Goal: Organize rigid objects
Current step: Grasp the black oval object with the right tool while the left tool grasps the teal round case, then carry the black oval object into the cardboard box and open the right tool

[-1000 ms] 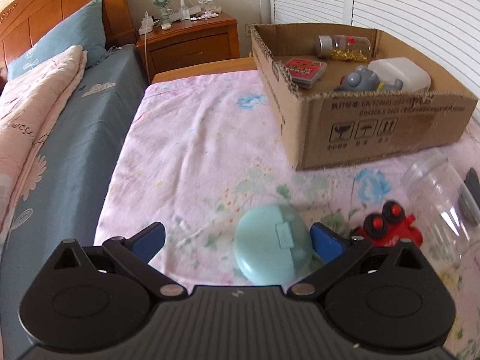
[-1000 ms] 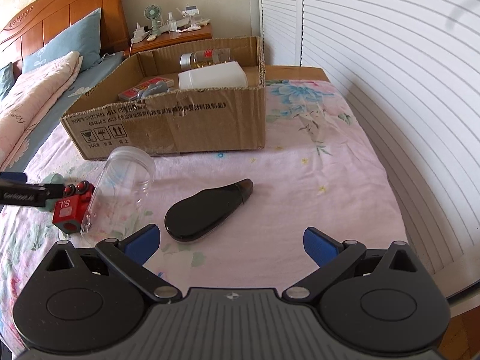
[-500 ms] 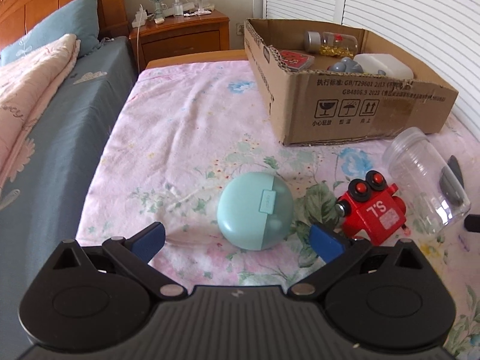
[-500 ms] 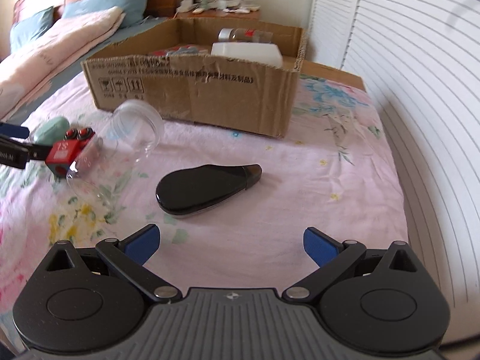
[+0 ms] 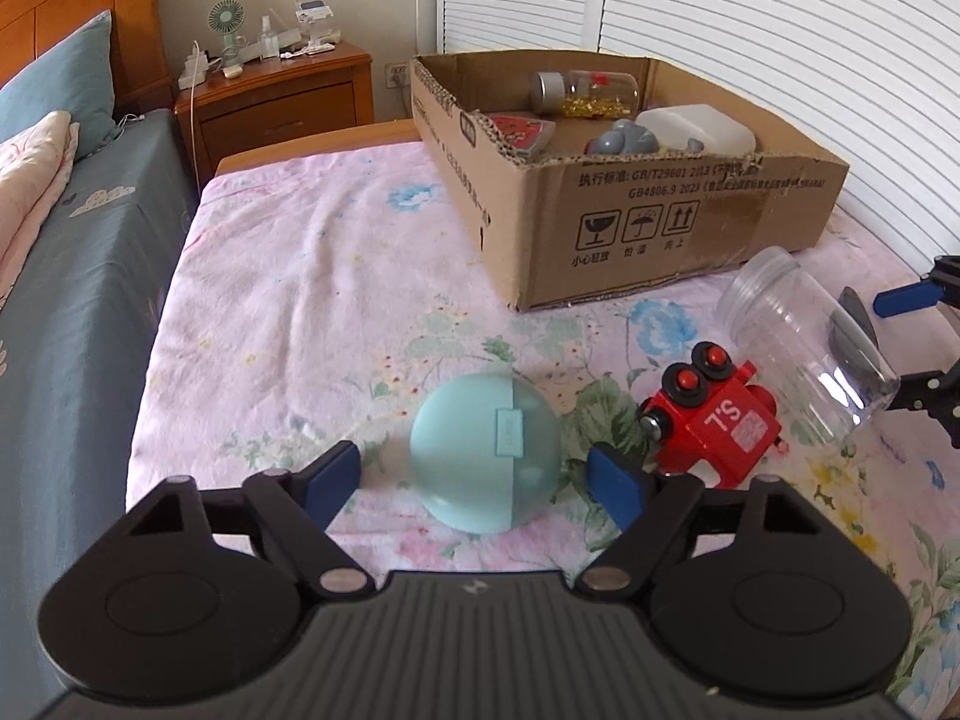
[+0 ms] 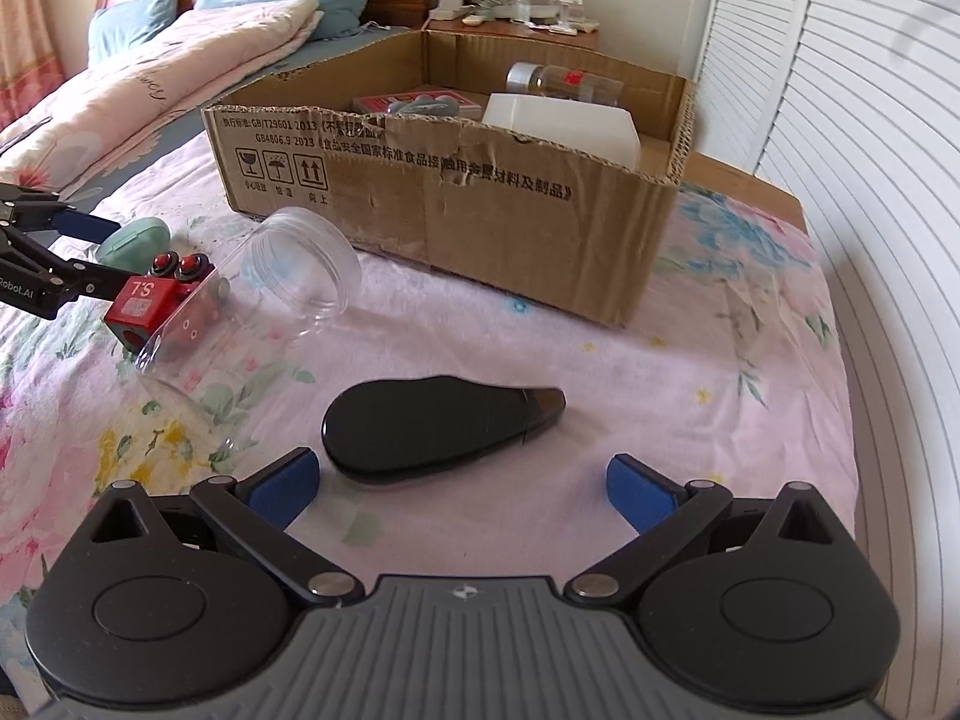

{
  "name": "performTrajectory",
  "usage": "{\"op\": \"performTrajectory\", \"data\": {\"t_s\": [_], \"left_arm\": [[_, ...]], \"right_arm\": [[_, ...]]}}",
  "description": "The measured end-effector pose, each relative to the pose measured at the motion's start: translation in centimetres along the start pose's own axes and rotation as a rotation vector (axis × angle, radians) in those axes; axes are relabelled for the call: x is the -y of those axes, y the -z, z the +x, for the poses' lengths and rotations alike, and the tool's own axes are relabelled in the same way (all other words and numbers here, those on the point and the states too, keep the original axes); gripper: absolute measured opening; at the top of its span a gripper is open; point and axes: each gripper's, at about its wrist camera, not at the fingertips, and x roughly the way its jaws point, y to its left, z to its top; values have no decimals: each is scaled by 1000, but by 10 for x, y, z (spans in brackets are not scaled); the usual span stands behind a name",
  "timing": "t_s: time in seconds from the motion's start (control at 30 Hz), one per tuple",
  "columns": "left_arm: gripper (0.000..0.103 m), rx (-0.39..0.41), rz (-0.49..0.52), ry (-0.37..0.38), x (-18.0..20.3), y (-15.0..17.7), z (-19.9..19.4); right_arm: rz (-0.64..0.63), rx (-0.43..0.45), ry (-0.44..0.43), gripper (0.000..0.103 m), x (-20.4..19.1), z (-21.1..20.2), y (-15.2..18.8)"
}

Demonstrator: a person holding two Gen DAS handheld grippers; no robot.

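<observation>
A round mint-green case [image 5: 486, 450] lies on the floral sheet between the open fingers of my left gripper [image 5: 480, 477], which do not touch it. A red toy train [image 5: 714, 420] lies just right of it, and a clear plastic jar [image 5: 804, 342] lies on its side beyond. My right gripper [image 6: 465, 483] is open and empty, just in front of a black teardrop-shaped case [image 6: 432, 429]. The cardboard box [image 6: 480, 192] behind holds a glass bottle, a white container [image 6: 564, 126], a red card pack and a grey toy.
A blue-sheeted bed [image 5: 66, 276] with a pink quilt lies to the left. A wooden nightstand [image 5: 282, 90] with a small fan stands at the back. White louvred doors [image 6: 870, 180] run along the right side. The mattress edge drops off at the right.
My left gripper has pulled back and centred on the mint case, which now lies between the fingers. My right gripper has moved closer to the black case and tilted left.
</observation>
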Motion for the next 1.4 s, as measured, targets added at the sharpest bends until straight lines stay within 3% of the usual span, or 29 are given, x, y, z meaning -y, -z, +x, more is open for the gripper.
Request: {"op": "performTrajectory", "data": {"t_s": [0.23, 0.67, 1.23, 1.4], "left_arm": [[62, 17, 12, 12, 6, -1, -2], [61, 16, 20, 16, 7, -2, -1], [61, 6, 18, 16, 7, -4, 1], [60, -3, 18, 17, 7, -6, 1]], "right_arm": [[-37, 18, -31, 103, 2, 8, -8], [-89, 27, -79, 103, 4, 16, -16], [-88, 16, -66, 103, 2, 17, -19], [-90, 15, -64, 97, -1, 13, -19]]}}
